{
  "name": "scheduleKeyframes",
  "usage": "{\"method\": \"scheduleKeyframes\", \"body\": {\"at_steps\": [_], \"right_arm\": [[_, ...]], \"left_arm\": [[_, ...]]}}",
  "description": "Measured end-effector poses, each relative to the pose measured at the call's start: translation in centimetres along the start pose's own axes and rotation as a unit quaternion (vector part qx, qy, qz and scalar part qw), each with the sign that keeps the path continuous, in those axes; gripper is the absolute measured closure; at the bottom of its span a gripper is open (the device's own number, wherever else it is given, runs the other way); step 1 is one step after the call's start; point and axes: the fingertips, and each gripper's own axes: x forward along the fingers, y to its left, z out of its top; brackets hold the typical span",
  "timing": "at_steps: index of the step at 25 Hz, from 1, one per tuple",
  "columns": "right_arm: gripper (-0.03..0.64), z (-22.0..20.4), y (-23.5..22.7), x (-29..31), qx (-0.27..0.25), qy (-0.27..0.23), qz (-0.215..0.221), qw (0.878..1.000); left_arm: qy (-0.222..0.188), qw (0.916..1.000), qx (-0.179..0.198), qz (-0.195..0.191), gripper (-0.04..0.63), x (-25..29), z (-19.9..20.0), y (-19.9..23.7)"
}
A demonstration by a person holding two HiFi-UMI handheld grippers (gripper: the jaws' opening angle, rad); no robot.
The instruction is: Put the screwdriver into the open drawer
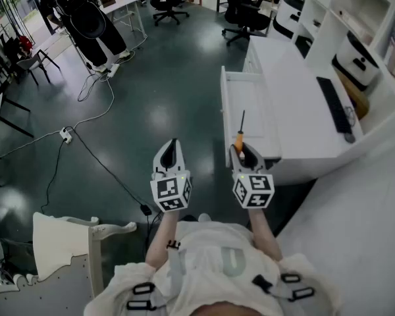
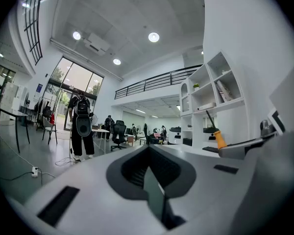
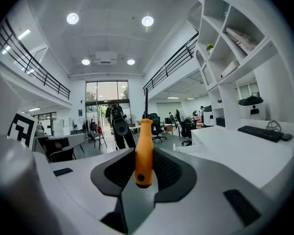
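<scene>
1. The right gripper (image 1: 245, 157) pinches the screwdriver (image 3: 144, 151), an orange plastic handle with a thin dark shaft, near the butt end only. Most of the tool sticks out past the jaws toward the far side. With so short a hold, the tool could pivot or slip in the pads if the shaft knocks anything.
2. The screwdriver is held at the near end of the open white drawer (image 1: 250, 101), with its shaft pointing far along the drawer's length. I cannot judge its height above the drawer floor from the head view. If it is let go from high up, it may bounce or roll against a wall.
3. The handle appears to sit about over the drawer's near front panel. Opening the jaws here, before carrying the tool farther in, could tip it over that panel onto the glossy dark floor (image 1: 151, 110).
4. The drawer is narrow. Drift to the left could catch the tip on the left wall, and drift to the right could push it against the white desk (image 1: 286, 71).
5. The left gripper (image 1: 173, 149) has its jaws pressed together on nothing and is held left of the drawer, apart from it. A sideways swing to the right could bump the drawer wall.
</scene>
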Motion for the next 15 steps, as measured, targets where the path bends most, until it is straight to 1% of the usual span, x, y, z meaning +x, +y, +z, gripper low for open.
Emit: {"method": "scheduleKeyframes", "body": {"at_steps": [4,10,15], "right_arm": [[0.506,1.0,0.6,-0.1,-0.003,-0.017,0.010,1.000],[0.505,0.8,0.8,0.7,-0.003,-0.013,0.029,0.999],[0.505,1.5,1.2,1.0,0.020,-0.022,0.037,0.999]], "left_arm": [[-0.009,0.9999,0.011,0.006,0.591,-0.7,0.6,0.9],[-0.017,0.9996,0.013,0.016,0.591,-1.0,0.6,1.5],[-0.023,0.9993,0.021,0.020,0.591,-1.1,1.4,2.1]]}}
